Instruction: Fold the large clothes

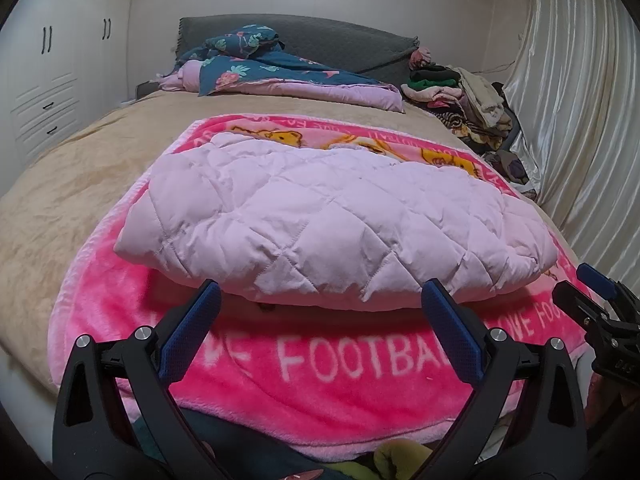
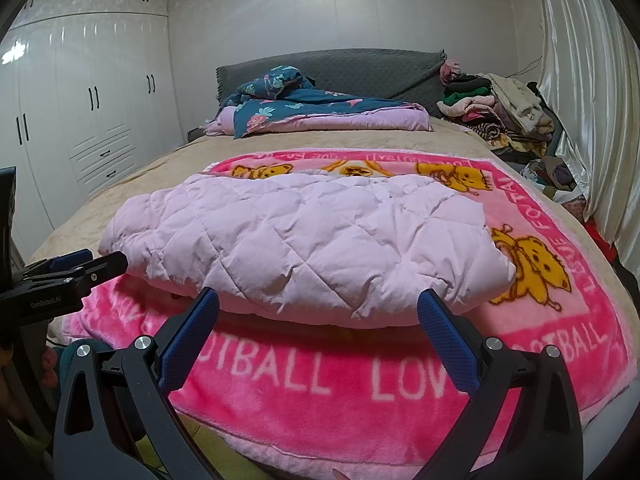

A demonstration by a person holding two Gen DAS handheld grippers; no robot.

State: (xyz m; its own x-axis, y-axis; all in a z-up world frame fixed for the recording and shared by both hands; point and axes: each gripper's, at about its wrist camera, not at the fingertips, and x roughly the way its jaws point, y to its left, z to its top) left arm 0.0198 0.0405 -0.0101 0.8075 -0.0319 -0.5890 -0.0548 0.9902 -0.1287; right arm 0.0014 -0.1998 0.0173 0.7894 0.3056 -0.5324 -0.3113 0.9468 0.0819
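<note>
A pale pink quilted jacket [image 1: 320, 220] lies folded in a thick bundle on a bright pink "FOOTBALL" blanket [image 1: 320, 364] spread over the bed. It also shows in the right wrist view [image 2: 304, 240] on the same blanket [image 2: 360, 384]. My left gripper [image 1: 320, 300] is open and empty, its blue pads just short of the jacket's near edge. My right gripper [image 2: 318, 304] is open and empty too, at the jacket's near edge. Each gripper shows at the side of the other's view, the right one [image 1: 592, 296] and the left one [image 2: 92, 268].
The bed has a beige cover [image 1: 80, 168] and a grey headboard [image 2: 340, 68]. A blue floral quilt [image 2: 304, 108] lies at the head. A pile of clothes [image 2: 500, 112] sits at the far right by a white curtain [image 2: 592, 120]. White wardrobes [image 2: 80, 100] stand left.
</note>
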